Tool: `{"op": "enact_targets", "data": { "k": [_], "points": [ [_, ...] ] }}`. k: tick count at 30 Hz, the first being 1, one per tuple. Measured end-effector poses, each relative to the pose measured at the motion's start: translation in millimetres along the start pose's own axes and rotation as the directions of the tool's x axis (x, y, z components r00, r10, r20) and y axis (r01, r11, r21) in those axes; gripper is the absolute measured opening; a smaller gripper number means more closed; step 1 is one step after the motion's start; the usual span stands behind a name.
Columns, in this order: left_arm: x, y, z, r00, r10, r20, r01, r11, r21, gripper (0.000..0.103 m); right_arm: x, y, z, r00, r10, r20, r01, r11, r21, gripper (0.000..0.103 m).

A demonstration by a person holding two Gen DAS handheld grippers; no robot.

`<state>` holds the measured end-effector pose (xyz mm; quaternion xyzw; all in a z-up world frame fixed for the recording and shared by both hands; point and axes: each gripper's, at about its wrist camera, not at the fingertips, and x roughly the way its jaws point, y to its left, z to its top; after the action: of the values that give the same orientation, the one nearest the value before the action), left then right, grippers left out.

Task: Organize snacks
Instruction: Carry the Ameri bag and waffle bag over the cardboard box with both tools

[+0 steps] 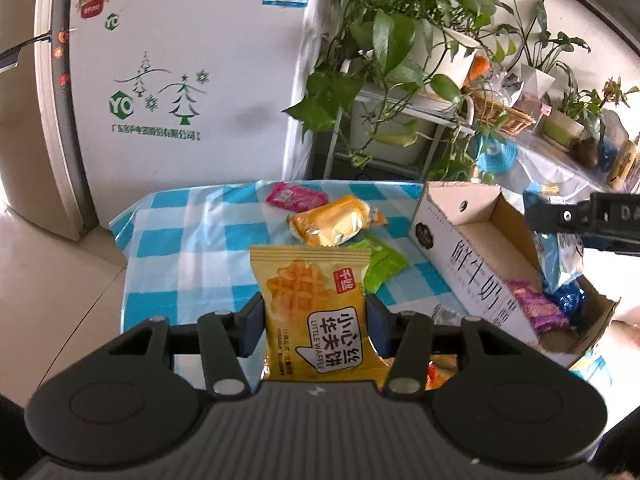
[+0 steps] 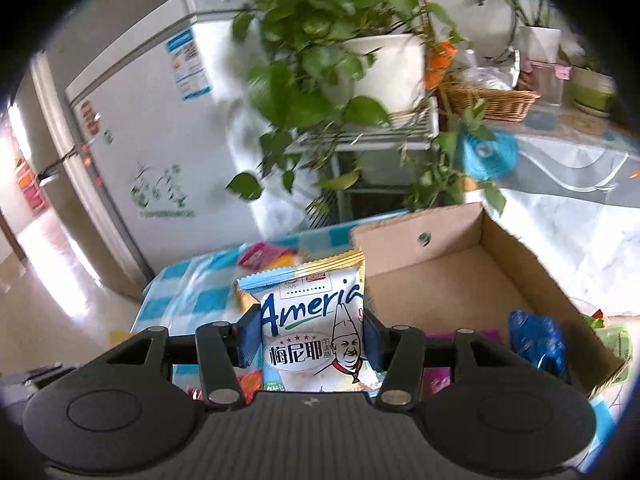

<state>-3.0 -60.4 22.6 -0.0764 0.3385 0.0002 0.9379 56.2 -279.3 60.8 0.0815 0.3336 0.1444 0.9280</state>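
Left claw (image 1: 316,320) clamped on yellow waffle packet (image 1: 314,304), lifted above checked desk (image 1: 188,236) just left of cardboard box (image 1: 472,264). Right claw (image 2: 312,332) pinching white-blue biscuit packet (image 2: 316,328) near box's front left corner. Risks: slick wrappers slipping (thin, crinkly film), claws colliding over box, packet catching box wall. Loose beyond box's left side: orange packet (image 1: 336,222), pink packet (image 1: 296,196), green packet (image 1: 380,262).

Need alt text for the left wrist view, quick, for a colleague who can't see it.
The left claw grips a yellow waffle packet upright above a blue-checked table. Three loose snacks lie beyond, and an open cardboard box with snacks inside sits to the right.
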Motion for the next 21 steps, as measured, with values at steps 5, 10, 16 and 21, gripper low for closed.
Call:
{"op": "enact_targets", "data": {
  "k": [5, 10, 16, 21],
  "points": [
    [5.7, -16.3, 14.1, 1.000, -0.017, 0.011, 0.017, 1.000, 0.008, 0.051, 5.8, -21.7, 12.6, 0.999, -0.025, 0.025, 0.023, 0.997, 0.071, 0.057],
    [12.2, -37.7, 29.2, 0.999, -0.050, 0.020, 0.050, 0.999, 0.016, 0.051, 12.8, -35.8, 18.5, 0.997, -0.081, 0.017, 0.079, 0.990, 0.117, 0.057],
    [19.6, -63.3, 40.7, 0.996, -0.086, 0.018, 0.086, 0.996, 0.037, 0.051, 17.2, -56.9, 23.2, 0.990, -0.142, -0.009, 0.141, 0.970, 0.199, 0.057],
    [24.1, -79.6, 49.3, 0.993, -0.118, 0.014, 0.117, 0.992, 0.045, 0.051, 17.4, -76.3, 25.3, 0.984, -0.174, -0.026, 0.175, 0.949, 0.263, 0.057]
  ]
}}
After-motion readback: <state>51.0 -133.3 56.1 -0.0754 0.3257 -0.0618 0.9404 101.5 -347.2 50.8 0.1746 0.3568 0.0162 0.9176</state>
